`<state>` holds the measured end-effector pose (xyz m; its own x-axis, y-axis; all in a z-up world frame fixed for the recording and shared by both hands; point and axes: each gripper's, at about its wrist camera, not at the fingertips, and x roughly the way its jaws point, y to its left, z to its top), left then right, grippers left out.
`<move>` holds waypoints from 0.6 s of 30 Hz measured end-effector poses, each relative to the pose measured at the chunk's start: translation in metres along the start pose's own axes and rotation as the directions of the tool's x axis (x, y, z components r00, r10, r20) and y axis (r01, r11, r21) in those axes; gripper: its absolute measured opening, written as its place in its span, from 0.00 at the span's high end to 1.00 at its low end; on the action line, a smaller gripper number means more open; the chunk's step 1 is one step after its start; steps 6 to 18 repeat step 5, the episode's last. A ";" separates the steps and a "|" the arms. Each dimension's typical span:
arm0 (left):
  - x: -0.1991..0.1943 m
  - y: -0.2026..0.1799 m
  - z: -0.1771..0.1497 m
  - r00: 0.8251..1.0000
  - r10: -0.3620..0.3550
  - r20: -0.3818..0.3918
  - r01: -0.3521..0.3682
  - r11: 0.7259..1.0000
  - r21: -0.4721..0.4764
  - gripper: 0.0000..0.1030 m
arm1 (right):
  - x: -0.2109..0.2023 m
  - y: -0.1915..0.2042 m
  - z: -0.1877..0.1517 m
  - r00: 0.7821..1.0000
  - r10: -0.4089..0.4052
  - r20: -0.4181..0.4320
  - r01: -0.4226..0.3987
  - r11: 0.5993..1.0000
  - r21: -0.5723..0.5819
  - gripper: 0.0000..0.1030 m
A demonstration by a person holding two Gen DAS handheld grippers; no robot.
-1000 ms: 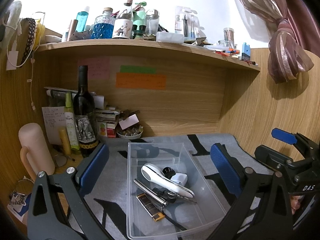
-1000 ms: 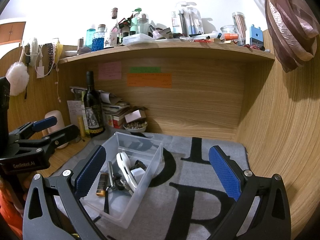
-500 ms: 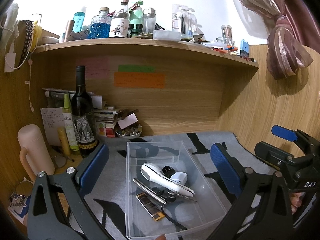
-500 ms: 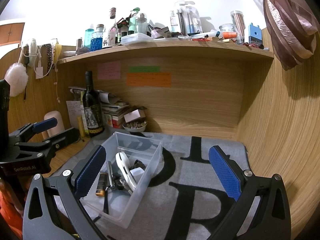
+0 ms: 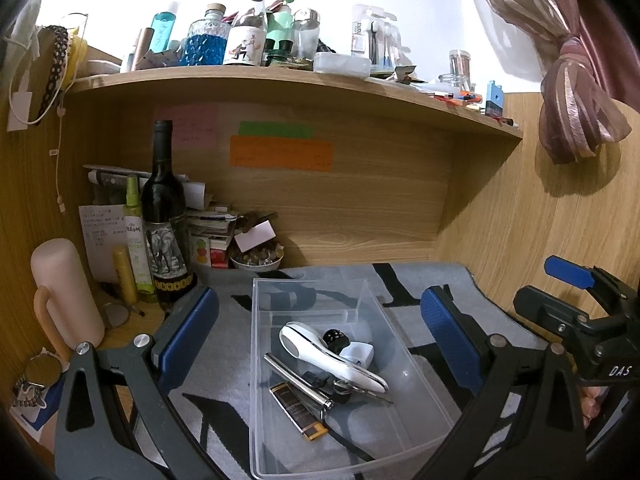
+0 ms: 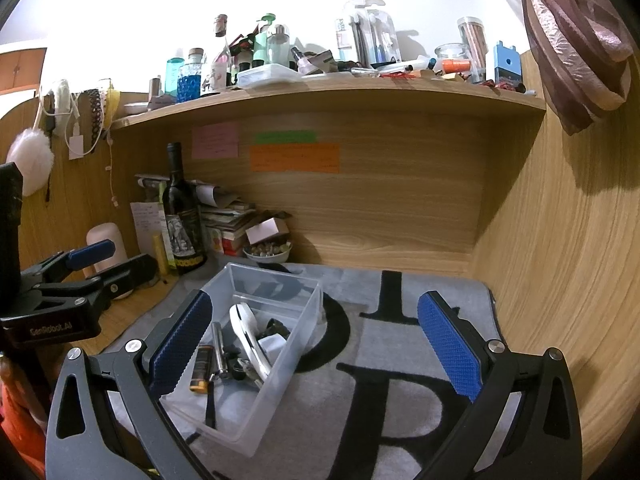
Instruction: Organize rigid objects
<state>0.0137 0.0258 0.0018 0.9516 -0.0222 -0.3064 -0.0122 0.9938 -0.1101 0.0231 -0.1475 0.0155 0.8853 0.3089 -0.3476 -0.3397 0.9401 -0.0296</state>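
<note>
Writing on the sticky notes (image 5: 281,153) is too small to read — the bin's (image 5: 426,378) near edge runs past the frame, a black strap (image 5: 348,446) partly buried.

Both fisheye views are sharp at center and bend strongly toward black, vignetted corners. The white wall (image 5: 420,8) at the top is overexposed. Light falls from above, leaving the space under the shelf (image 5: 280,80) dimmer; the curtain (image 6: 576,40) casts a soft shadow.
</note>
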 end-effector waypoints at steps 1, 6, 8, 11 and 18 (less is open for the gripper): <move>0.000 0.000 0.000 1.000 -0.001 0.003 0.001 1.000 0.001 0.00 | 0.000 0.000 0.000 1.000 -0.001 0.000 0.001 1.000 0.000 0.00; -0.001 0.000 0.000 1.000 -0.009 0.005 0.009 1.000 0.005 0.00 | 0.001 0.000 0.000 1.000 0.004 -0.002 -0.004 1.000 -0.001 0.00; -0.001 0.000 0.000 1.000 -0.009 0.005 0.009 1.000 0.005 0.00 | 0.001 0.000 0.000 1.000 0.004 -0.002 -0.004 1.000 -0.001 0.00; -0.001 0.000 0.000 1.000 -0.009 0.005 0.009 1.000 0.005 0.00 | 0.001 0.000 0.000 1.000 0.004 -0.002 -0.004 1.000 -0.001 0.00; -0.001 0.000 0.000 1.000 -0.009 0.005 0.009 1.000 0.005 0.00 | 0.001 0.000 0.000 1.000 0.004 -0.002 -0.004 1.000 -0.001 0.00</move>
